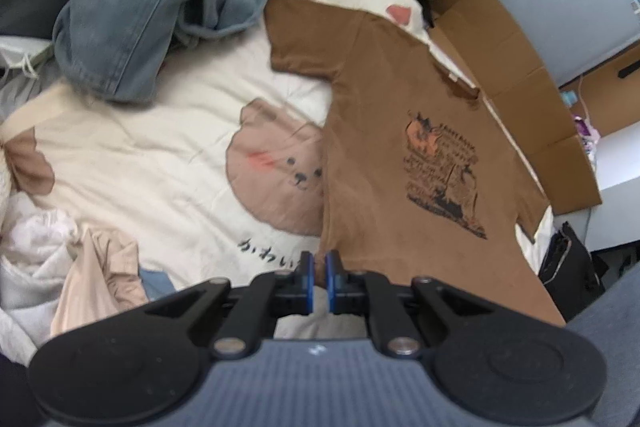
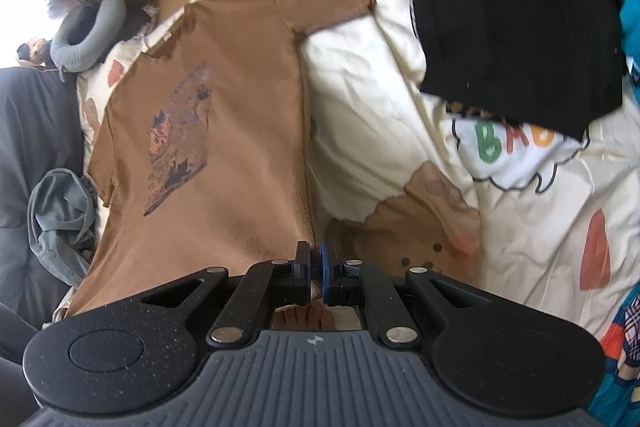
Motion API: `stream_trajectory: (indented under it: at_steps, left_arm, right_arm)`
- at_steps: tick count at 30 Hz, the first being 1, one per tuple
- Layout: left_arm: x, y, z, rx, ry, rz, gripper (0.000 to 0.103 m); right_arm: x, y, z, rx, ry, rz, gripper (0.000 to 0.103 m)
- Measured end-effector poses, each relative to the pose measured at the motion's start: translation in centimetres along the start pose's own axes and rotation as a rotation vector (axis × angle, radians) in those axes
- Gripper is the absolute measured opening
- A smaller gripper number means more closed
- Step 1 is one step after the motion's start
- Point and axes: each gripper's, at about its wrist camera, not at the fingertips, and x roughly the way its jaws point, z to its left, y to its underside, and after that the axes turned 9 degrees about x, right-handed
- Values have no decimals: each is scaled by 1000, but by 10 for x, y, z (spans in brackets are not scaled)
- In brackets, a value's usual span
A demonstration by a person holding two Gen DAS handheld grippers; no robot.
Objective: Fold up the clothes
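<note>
Soft daylight fills the room, even and fairly bright, with no hard shadows on the cream bear-print quilt (image 1: 168, 163). In the right wrist view the upper left corner burns out to pure white, as from a window, and the grey ring-shaped cushion (image 2: 90, 35) beside it looks washed and hazy. The brown printed cotton T-shirt (image 1: 384, 155) is slightly smeared in both views, its chest print soft-edged. The black ribbed cloth (image 2: 516, 11) swallows nearly all detail. Fisheye bending curves the flat brown cardboard (image 1: 516, 67) and stretches everything near the rims, where the corners darken. The black gripper bodies nearest the lens carry faint dull sheen.
</note>
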Motion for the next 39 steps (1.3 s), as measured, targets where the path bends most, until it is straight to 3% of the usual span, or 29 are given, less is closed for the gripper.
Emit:
stream_trajectory:
  at_steps: [20, 32, 36, 37, 38, 39]
  left_arm:
    - [105, 57, 52, -108, -97, 181, 6]
    - [144, 81, 68, -114, -132, 212, 8]
    - [122, 74, 63, -86, -153, 158, 14]
    - [117, 72, 62, -82, -143, 139, 15]
    - [112, 69, 61, -77, -133, 120, 16]
    - [107, 67, 60, -73, -123, 101, 17]
  right_arm:
    - [117, 21, -59, 76, 147, 101, 3]
    - [166, 34, -81, 111, 200, 103, 4]
    - [163, 37, -69, 59, 242, 112, 12]
    - [159, 36, -66, 44, 233, 101, 18]
    - [155, 36, -63, 29, 223, 87, 34]
    - [151, 36, -60, 13, 213, 74, 41]
